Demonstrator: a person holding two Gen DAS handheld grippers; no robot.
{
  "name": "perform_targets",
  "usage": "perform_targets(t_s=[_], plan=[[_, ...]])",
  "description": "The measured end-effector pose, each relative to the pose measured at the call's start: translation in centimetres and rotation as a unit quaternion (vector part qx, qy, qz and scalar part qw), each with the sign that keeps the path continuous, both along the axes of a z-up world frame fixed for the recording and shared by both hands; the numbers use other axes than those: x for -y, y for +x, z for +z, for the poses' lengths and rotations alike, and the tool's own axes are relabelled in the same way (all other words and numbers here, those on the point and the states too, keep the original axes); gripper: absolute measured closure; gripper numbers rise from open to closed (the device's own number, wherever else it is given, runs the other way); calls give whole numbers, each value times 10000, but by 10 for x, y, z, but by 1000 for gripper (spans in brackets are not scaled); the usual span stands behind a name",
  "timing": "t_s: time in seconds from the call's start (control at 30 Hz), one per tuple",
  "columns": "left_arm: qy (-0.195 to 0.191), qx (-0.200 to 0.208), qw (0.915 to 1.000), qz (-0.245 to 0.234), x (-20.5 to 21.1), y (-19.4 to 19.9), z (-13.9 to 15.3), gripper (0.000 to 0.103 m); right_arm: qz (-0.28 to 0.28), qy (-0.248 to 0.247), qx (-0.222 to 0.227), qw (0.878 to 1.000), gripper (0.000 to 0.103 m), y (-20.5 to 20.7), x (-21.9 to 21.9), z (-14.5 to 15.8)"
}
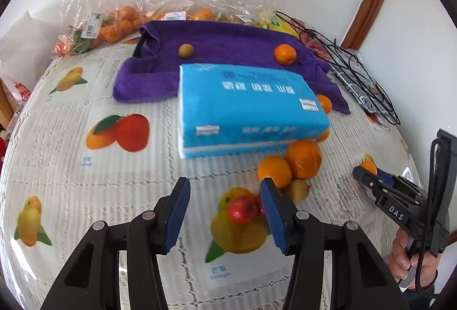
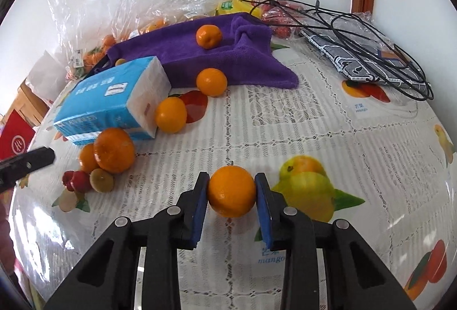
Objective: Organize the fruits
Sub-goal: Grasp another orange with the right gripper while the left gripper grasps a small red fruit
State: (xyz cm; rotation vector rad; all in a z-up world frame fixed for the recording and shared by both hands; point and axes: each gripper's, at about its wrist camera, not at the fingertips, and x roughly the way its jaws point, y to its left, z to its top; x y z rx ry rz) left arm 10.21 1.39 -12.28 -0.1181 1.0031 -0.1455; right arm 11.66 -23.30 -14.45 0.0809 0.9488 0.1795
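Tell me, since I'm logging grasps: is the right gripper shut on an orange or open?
Shut on it: the right gripper has both blue pads pressed against the sides of an orange.

- Counted six loose oranges (image 2: 170,115) across both views.
- Counted two small brownish-green fruits (image 2: 101,180), one on the cloth and one in the cluster.
- Made out one small red fruit (image 2: 77,181), possibly two, since the cluster hid part of it.
- Counted one blue tissue pack (image 1: 245,107).
- Counted one purple towel (image 1: 228,41).
- Counted one patterned pouch (image 2: 368,64) under one tangled black cable (image 2: 337,15).
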Motion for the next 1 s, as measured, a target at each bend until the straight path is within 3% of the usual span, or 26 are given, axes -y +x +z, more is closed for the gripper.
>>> perform_targets(t_s=[0.1,0.33,0.63,0.73,1.0], plan=[[20,-58,10000,-50,6,-1,-9,54,34,-74,103,9999,71,-8,-4,2],[40,-62,10000,-56,6,-2,-23,66,64,-24,123,9999,71,-20,-3,2],[84,-79,9999,1,-3,-5,-30,69,167,48,165,9997,71,-20,-12,3],[29,-64,10000,-31,-2,-4,-31,77,242,27,145,9996,71,-20,-17,1],[-37,-44,10000,-71,-3,-9,-30,77,270,-117,171,9994,71,-24,-25,-3]])
